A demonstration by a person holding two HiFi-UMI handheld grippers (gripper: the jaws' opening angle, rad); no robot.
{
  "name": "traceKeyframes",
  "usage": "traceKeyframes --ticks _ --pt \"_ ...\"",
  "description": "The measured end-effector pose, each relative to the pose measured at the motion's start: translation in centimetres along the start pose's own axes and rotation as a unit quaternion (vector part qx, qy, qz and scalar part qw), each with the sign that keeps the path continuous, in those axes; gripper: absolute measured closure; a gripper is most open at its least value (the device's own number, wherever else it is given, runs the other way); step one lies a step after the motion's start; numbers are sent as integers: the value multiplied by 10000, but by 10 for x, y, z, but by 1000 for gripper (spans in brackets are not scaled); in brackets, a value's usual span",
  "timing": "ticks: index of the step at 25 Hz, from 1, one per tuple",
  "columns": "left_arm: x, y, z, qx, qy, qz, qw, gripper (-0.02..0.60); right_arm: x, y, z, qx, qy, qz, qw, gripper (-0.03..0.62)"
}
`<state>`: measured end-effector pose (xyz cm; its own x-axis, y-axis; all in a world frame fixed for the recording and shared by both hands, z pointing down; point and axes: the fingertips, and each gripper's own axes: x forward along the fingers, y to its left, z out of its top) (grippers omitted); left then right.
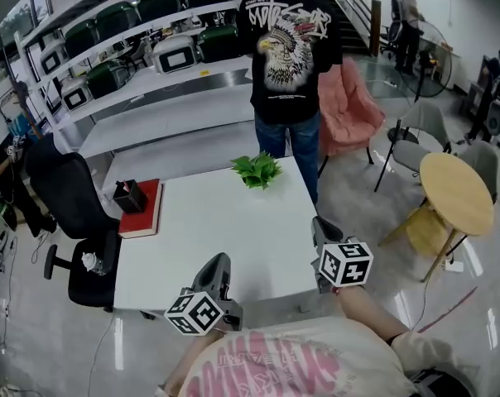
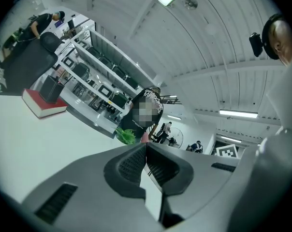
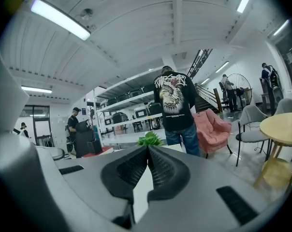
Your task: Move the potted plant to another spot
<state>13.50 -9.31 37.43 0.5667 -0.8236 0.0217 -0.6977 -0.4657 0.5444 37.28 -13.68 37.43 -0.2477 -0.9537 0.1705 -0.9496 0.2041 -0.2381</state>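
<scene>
Plant (image 1: 257, 170) pot unseen (under leaves)

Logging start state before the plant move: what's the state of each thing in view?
potted plant: upright, far edge of table, untouched
left gripper: jaws shut, empty
right gripper: jaws shut, empty
red book: flat, table's left edge
black box: standing on red book

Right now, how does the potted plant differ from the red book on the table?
The potted plant is green and leafy and stands upright; the red book lies flat. The potted plant sits at the far edge of the white table, close to the standing person; the red book lies at the left edge. The red book bears a black box; nothing rests on the potted plant. Both sit on that table.
</scene>
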Motion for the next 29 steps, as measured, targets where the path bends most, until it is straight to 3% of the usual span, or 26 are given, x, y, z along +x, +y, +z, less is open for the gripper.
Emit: traceKeyframes --ticks 29 --pt "-50 -28 -56 -210 7 371 9991 557 -56 -19 -54 -19 549 160 9984 582"
